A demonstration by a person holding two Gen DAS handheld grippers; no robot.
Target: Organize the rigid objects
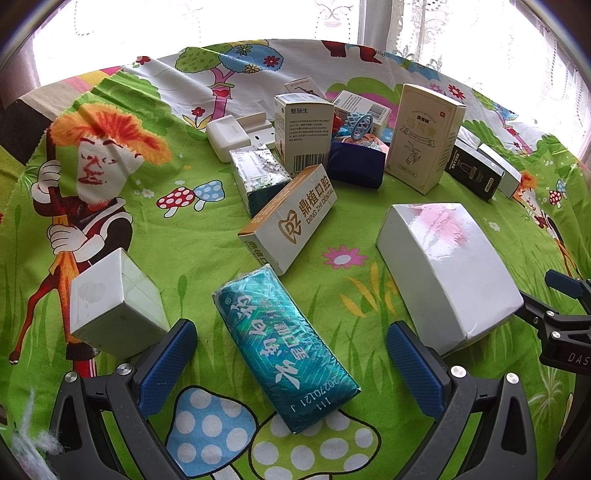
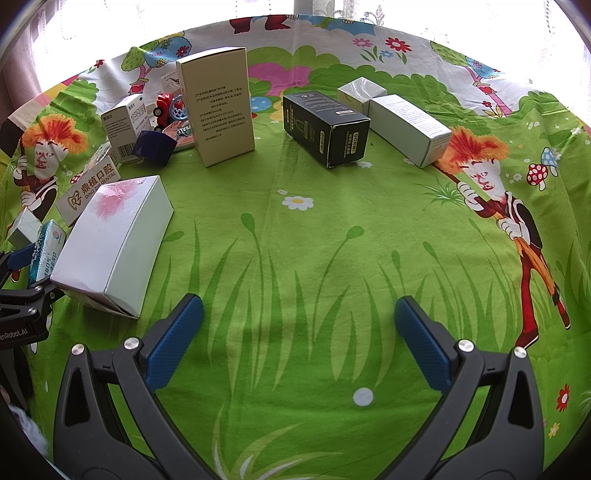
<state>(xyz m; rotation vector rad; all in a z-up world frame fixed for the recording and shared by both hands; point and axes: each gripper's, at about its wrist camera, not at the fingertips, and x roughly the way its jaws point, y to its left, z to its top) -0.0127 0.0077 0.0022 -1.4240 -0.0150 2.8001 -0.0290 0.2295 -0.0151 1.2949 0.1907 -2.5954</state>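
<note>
Both of my hand-held grippers are wide and empty: the left hand-held gripper (image 1: 291, 354) straddles the teal box (image 1: 286, 349), the right hand-held gripper (image 2: 297, 332) is over bare cloth. Boxes ahead lie scattered; sorting looks barely begun.

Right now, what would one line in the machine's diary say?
left gripper: open, straddling teal packet | right gripper: open, over bare cloth | white box: between them

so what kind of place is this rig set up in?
Probably a home, not a lab: a cartoon-print cloth covers the table, lace curtains hang at a bright window behind it, and everyday packaging lies about, like the teal toothpaste box and a tall cream carton.
</note>
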